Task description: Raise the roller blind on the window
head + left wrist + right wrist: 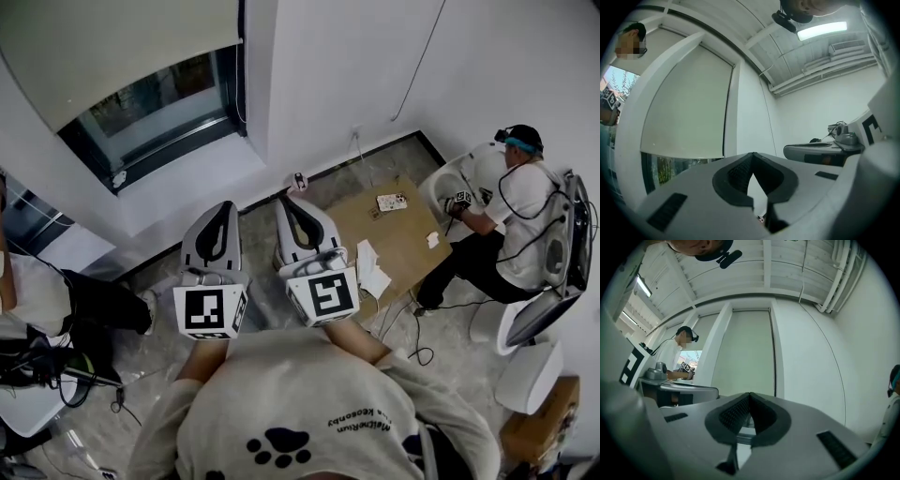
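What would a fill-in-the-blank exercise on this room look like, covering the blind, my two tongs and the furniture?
1. The roller blind hangs only partway down; below its hem, bare ___ shows.
2. The left tongs and the right tongs are both ___, with nothing between them.
3. White papers lie at the edge of the brown ___.

Missing words: glass; shut; table.
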Demonstrator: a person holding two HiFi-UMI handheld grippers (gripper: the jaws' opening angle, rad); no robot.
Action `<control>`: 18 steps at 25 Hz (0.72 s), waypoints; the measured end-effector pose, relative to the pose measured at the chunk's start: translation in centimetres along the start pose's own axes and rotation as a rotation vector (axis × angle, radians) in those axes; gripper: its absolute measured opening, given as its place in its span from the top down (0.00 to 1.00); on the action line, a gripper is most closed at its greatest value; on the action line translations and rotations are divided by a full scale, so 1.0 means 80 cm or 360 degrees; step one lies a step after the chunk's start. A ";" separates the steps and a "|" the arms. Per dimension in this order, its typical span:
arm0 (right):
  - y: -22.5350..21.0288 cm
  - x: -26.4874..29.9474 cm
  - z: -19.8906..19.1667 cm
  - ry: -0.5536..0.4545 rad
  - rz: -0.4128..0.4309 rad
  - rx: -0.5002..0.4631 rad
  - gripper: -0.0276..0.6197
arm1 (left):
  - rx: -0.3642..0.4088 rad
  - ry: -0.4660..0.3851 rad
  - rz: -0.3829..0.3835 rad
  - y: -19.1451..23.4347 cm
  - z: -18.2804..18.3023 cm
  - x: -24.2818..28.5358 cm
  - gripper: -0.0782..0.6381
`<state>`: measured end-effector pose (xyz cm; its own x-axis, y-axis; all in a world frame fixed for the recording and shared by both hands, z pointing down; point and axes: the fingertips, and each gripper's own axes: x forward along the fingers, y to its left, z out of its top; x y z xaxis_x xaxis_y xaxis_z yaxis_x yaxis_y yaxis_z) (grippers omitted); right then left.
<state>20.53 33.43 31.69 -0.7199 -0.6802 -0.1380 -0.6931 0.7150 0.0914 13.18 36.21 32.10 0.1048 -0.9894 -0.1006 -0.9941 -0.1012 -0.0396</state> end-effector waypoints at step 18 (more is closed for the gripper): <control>-0.056 0.215 -0.036 0.0013 -0.0296 0.0032 0.94 | 0.0003 0.0016 -0.0331 0.132 -0.026 0.191 0.88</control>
<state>11.13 18.04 31.73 -0.5799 -0.8021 -0.1426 -0.8134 0.5800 0.0454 4.21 19.84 32.24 0.3074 -0.9482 -0.0799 -0.9510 -0.3032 -0.0602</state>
